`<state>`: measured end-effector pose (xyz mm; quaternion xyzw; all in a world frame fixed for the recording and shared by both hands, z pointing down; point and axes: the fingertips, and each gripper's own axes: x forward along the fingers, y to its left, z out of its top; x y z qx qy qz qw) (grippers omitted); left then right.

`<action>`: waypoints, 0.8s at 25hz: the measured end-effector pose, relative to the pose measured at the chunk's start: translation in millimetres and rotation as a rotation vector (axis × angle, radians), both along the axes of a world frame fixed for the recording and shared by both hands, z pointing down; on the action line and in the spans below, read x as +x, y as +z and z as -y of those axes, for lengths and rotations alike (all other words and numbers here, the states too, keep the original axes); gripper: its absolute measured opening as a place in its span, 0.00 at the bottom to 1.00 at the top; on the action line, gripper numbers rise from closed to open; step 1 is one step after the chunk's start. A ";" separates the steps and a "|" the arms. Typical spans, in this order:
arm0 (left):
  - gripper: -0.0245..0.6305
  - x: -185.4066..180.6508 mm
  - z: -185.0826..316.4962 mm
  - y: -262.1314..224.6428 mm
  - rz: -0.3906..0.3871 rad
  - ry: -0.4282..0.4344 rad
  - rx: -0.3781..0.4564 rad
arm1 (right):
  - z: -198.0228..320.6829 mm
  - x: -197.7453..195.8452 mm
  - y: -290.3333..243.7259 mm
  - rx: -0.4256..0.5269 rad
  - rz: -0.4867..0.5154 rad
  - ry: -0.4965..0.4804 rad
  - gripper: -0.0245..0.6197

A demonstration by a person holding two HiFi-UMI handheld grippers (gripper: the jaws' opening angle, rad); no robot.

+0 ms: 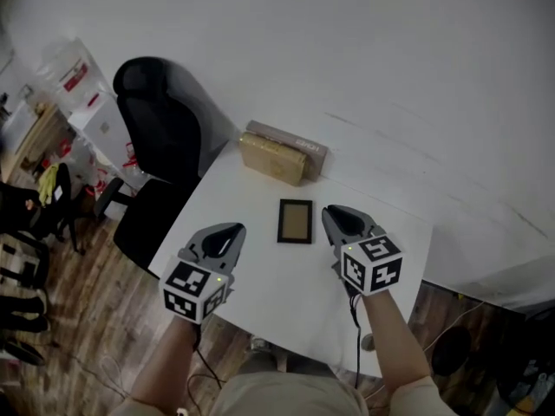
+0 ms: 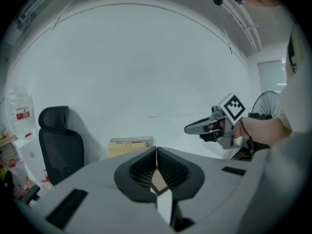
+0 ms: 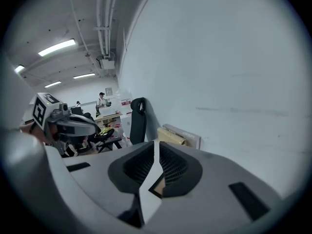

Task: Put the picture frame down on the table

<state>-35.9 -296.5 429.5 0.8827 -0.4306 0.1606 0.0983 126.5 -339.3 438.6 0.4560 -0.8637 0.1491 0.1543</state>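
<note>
Lying flat on the white table (image 1: 269, 280), the picture frame (image 1: 295, 221) has the left gripper (image 1: 229, 235) and right gripper (image 1: 334, 217) just beside it, both jaws closed on nothing

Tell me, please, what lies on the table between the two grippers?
The picture frame, lying flat on the table, nearer the right gripper than the left gripper; neither holds it. The head view shows this.
</note>
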 end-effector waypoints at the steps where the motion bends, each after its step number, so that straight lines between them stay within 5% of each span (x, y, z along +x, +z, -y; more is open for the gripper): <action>1: 0.07 0.7 -4.6 -9.5 0.017 0.002 0.038 | -10.9 -0.9 -10.7 0.018 0.003 -0.006 0.12; 6: 0.07 11.3 -31.2 -46.8 0.002 0.031 0.145 | -61.8 -0.5 -46.3 0.082 0.013 -0.015 0.10; 20: 0.07 -0.2 -100.8 -66.1 -0.023 0.038 0.171 | -163.1 -0.4 -89.6 0.131 0.087 -0.016 0.08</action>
